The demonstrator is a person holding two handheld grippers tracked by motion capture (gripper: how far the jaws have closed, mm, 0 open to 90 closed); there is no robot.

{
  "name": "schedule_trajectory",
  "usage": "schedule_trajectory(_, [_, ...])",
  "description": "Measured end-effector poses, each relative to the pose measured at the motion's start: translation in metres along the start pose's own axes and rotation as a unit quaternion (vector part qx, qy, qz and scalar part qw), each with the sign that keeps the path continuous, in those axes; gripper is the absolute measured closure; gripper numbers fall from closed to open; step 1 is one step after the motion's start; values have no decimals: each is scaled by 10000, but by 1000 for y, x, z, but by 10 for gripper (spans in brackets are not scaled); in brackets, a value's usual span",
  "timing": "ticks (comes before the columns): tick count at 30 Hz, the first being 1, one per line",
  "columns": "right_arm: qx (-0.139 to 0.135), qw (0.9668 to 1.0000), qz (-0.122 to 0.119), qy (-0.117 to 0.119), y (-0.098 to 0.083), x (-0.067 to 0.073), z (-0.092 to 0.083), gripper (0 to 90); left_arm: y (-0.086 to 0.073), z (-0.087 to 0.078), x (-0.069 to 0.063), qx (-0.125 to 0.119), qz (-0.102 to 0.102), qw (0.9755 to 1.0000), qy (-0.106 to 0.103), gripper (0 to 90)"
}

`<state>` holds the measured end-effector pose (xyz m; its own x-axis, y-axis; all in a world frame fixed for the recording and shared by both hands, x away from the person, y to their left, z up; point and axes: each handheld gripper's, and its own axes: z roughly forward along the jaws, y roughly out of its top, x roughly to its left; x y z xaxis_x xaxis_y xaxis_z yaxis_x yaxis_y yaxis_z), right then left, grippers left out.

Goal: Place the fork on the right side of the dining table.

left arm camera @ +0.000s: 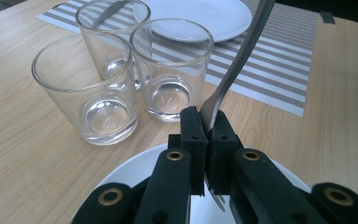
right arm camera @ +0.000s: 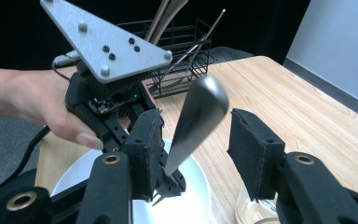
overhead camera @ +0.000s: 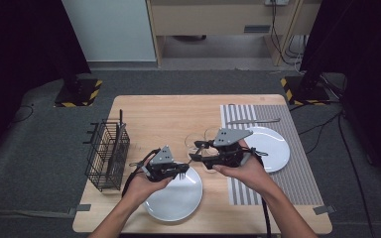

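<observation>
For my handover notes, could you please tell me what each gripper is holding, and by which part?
The left gripper is shut on a slim silver metal fork, near its tined end. The right gripper is open around the handle, gripping nothing.

Two hand-held grippers [overhead camera: 178, 171] [overhead camera: 201, 151] above plates [overhead camera: 176, 198] (white)

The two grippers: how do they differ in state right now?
The left gripper has its jaws shut on the fork; the right gripper has its jaws open around the fork's handle without pinching it. The left sits over the near plate, the right over the glasses. Both are hand-held.
</observation>
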<state>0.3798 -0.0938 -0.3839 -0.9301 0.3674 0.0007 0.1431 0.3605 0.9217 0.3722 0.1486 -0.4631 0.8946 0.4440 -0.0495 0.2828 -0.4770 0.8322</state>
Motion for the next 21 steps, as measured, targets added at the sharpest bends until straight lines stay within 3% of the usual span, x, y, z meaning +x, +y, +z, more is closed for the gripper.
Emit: schedule_trajectory(21, [167, 9996, 75, -235, 0, -2, 2, 537, -5, 6, -3, 236, 90, 9996, 118, 874])
